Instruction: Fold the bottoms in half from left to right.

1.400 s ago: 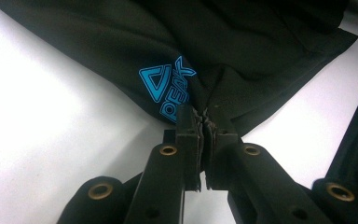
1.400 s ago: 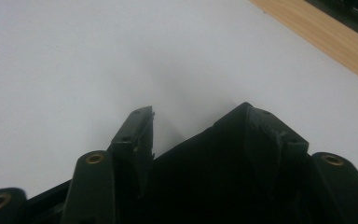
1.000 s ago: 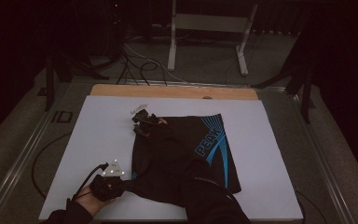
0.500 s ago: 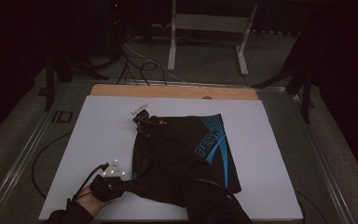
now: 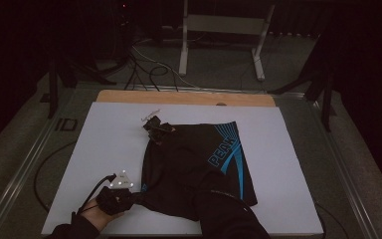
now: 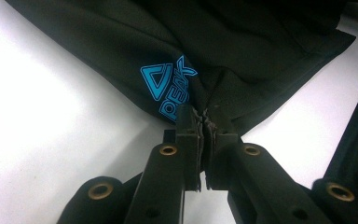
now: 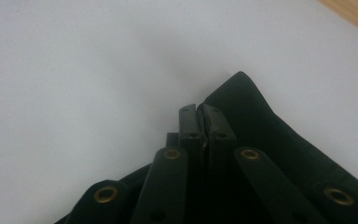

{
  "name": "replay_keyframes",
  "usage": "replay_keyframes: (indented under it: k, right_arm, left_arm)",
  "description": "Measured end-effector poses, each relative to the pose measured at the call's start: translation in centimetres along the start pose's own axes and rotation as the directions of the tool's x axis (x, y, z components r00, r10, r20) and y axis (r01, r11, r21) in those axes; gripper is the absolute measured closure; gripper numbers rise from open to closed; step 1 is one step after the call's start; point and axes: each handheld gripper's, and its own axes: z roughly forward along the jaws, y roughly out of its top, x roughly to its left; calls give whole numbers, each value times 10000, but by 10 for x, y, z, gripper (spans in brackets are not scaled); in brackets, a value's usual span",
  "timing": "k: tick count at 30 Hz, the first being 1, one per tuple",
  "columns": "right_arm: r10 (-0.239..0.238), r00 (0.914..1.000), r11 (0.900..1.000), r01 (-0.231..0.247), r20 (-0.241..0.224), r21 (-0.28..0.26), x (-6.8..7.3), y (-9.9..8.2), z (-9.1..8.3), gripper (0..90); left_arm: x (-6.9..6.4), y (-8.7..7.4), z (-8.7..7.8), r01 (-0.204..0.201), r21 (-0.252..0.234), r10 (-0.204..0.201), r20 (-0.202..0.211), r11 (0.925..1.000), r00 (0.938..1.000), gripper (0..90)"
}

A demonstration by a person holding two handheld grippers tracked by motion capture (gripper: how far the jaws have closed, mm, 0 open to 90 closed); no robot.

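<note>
Now the right gripper (image 5: 155,125) has just been closing its jaws, and they pinch the far corner of the black fabric shorts with blue printed lettering (image 5: 199,164), which lie spread on the white table surface (image 5: 104,149). The left gripper (image 5: 122,195), also clamped tight, grips the near hem beside the blue logo (image 6: 170,88). With both corners secured, the garment looks ready to be lifted or folded.

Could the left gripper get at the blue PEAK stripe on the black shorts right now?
Probably not: the left gripper is shut on the black shorts near corner, and the blue PEAK stripe lies across the fabric.
</note>
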Motion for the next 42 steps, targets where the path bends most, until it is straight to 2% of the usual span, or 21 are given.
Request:
replay_keyframes:
  k: [3, 7, 8, 12, 13, 14, 20, 21, 26, 32, 35, 42]
  right_arm:
    - [0, 10000, 10000, -1, -81, -81, 0, 1, -3, 882]
    - [-310, 9995, 9993, 309, -26, -204, -3, 2, -8, 884]
    - [-189, 9998, 9995, 187, -57, -236, -3, 3, -11, 884]
    - [-269, 9996, 9990, 268, -37, -357, -6, 6, -18, 885]
    - [-401, 9992, 9984, 400, -10, -408, -7, 6, -19, 885]
    - [-272, 9996, 9987, 270, -40, -438, -7, 6, -20, 885]
    - [-431, 9991, 9976, 432, 30, -546, -12, 7, -30, 886]
    - [-293, 9995, 9979, 297, 82, -567, -12, 8, -31, 886]
    - [-454, 9990, 9971, 456, 47, -614, -17, 7, -37, 887]
    - [-419, 9990, 9966, 428, 134, -708, -20, 6, -45, 887]
    - [-511, 9985, 9956, 525, 201, -770, -24, 6, -51, 887]
    - [-348, 9991, 9953, 369, 250, -892, -29, 3, -59, 887]
  left_arm:
    - [-1, 1, -1, -23, 5, 23, -5, 10000, 10000, 861]
    - [-3, 3, -1, -44, -52, 44, 15, 10000, 10000, 861]
    - [-3, 3, -2, -74, -32, 74, 26, 10000, 10000, 861]
    - [-5, 6, -3, -99, -145, 99, 41, 9998, 9999, 861]
    - [-6, 7, -3, -104, -135, 105, 34, 9999, 9999, 861]
    - [-7, 8, -3, -87, -176, 88, 43, 9998, 10000, 861]
    - [-9, 12, -4, -147, -210, 148, 73, 9997, 9999, 861]
    - [-9, 13, -4, -136, -223, 137, 82, 9997, 9999, 861]
    - [-11, 16, -4, -177, -232, 179, 85, 9996, 9998, 861]
    - [-13, 20, -3, -229, -154, 231, 163, 9996, 9996, 861]
    - [-15, 23, -3, -328, -150, 331, 199, 9994, 9993, 861]
    - [-20, 31, -3, -518, -214, 524, 280, 9984, 9982, 861]
